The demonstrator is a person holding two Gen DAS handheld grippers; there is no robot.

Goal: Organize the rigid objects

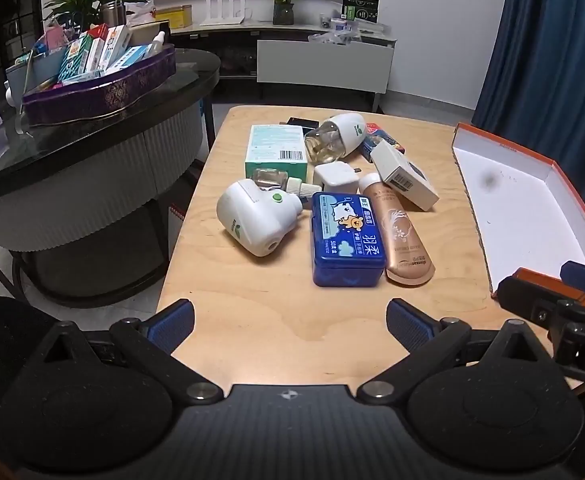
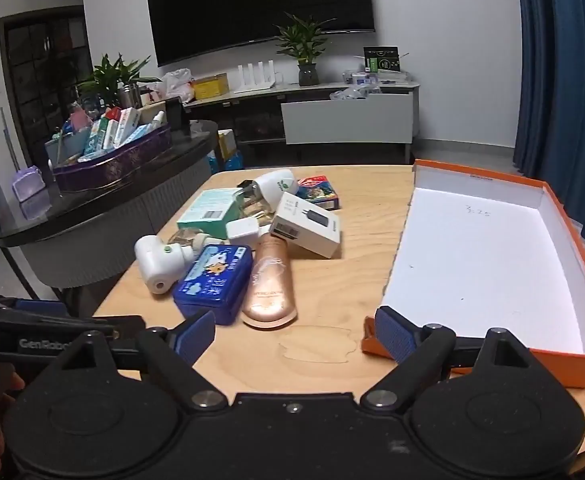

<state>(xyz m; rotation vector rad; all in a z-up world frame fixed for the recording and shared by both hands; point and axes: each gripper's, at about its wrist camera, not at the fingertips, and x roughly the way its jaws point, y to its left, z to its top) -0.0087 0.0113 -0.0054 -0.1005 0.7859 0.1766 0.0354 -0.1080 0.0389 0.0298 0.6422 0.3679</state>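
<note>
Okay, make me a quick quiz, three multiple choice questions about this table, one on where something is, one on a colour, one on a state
1. What lies directly beside the blue tin, on the orange box's side?
A. bronze tube
B. green carton
C. playing cards

2. What colour is the inside of the orange box?
A. black
B. white
C. orange

3. How does the left hand-held gripper stand?
A. shut on the tin
B. shut on nothing
C. open, holding nothing

Answers: 1 A, the bronze tube lies alongside it. 2 B, its floor is white. 3 C, bare wood shows between its spread fingers.
</note>
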